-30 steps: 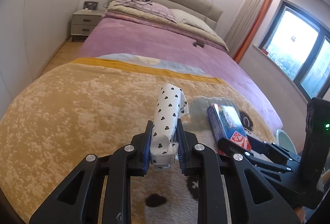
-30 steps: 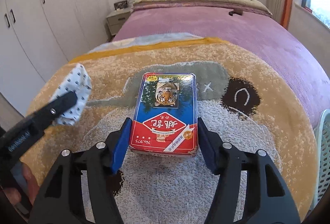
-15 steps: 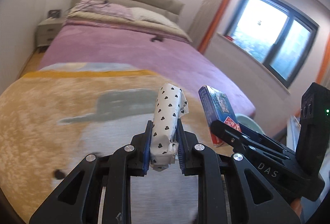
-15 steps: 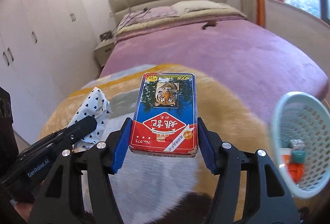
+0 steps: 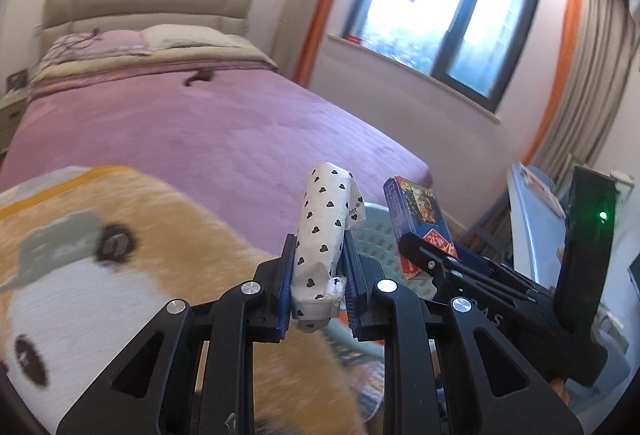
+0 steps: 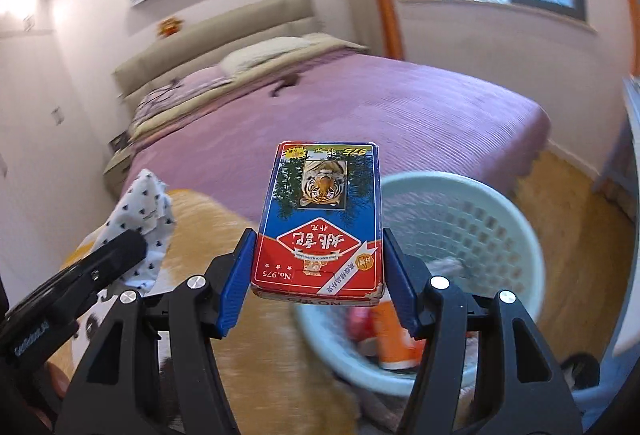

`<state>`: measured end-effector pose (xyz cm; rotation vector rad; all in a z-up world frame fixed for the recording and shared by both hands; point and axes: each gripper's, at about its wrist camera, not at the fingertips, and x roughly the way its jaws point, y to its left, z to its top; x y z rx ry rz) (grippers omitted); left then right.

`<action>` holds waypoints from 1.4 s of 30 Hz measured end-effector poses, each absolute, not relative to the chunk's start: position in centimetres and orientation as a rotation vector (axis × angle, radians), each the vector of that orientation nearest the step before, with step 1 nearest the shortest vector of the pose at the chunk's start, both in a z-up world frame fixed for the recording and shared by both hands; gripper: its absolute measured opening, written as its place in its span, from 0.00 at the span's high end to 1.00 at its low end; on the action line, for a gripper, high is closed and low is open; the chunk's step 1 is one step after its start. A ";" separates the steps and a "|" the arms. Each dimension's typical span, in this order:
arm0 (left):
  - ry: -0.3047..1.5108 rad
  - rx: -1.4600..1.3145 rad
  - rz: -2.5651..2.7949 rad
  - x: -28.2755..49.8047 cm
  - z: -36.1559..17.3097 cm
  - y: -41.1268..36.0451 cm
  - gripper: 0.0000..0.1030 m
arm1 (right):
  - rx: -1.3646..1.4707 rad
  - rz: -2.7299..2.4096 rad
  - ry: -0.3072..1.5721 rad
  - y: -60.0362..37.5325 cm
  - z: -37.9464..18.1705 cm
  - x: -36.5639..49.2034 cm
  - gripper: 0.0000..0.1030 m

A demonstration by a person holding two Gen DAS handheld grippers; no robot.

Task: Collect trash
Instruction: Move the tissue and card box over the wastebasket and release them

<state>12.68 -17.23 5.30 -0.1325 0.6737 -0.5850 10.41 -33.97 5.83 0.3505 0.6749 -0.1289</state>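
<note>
My left gripper [image 5: 317,255] is shut on a white wrapper with black hearts [image 5: 324,227], which sticks up between the blue pads. My right gripper [image 6: 318,259] is shut on a red and blue card box with a tiger picture [image 6: 320,223], held flat by its long sides. In the left wrist view that card box [image 5: 416,219] shows to the right, in the right gripper [image 5: 424,251]. The heart wrapper [image 6: 140,223] shows at the left of the right wrist view. A pale green mesh basket [image 6: 480,219] stands on the floor just right of and below the box, with an orange item and other bits inside.
A purple bedspread [image 6: 360,123] covers the bed behind, and an orange plush blanket with a cartoon face [image 5: 100,275] lies at its foot under both grippers. A window with orange-edged curtains [image 5: 448,15] is at the far right. Wood floor [image 6: 576,219] lies beyond the basket.
Both grippers have swung to the right off the blanket toward the window side, each keeping its object. The basket has come into view under the right gripper.
</note>
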 end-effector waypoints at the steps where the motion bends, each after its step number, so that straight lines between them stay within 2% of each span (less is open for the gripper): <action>1: 0.683 -0.125 -0.595 13.1 5.1 -18.2 0.81 | 0.371 -0.144 0.682 -34.9 5.5 10.4 0.44; 8: 0.767 -0.088 -0.641 15.8 2.1 -24.0 0.81 | 0.480 -0.221 0.747 -41.0 2.1 10.9 0.44; 10: 0.776 -0.083 -0.610 16.5 1.2 -24.8 0.77 | 0.491 -0.240 0.771 -41.8 1.4 11.2 0.44; 11: 0.777 -0.097 -0.595 16.9 0.9 -25.1 0.74 | 0.503 -0.252 0.784 -42.2 0.9 11.3 0.43; 14: 0.789 -0.142 -0.603 17.3 -0.1 -25.3 0.44 | 0.530 -0.256 0.804 -43.0 0.0 11.3 0.42; 17: 0.778 -0.113 -0.609 16.7 -0.3 -25.8 0.40 | 0.504 -0.269 0.814 -42.9 -0.3 11.0 0.42; 21: 0.775 -0.125 -0.611 16.0 -0.2 -25.1 0.20 | 0.520 -0.255 0.813 -43.1 -0.2 10.5 0.42; 34: 0.650 -0.137 -0.417 10.5 3.4 -17.2 0.17 | 0.366 -0.191 0.759 -36.8 4.5 8.3 0.42; 42: 0.509 -0.037 -0.252 5.1 4.4 -11.8 0.11 | 0.228 -0.196 0.584 -31.4 7.3 4.3 0.32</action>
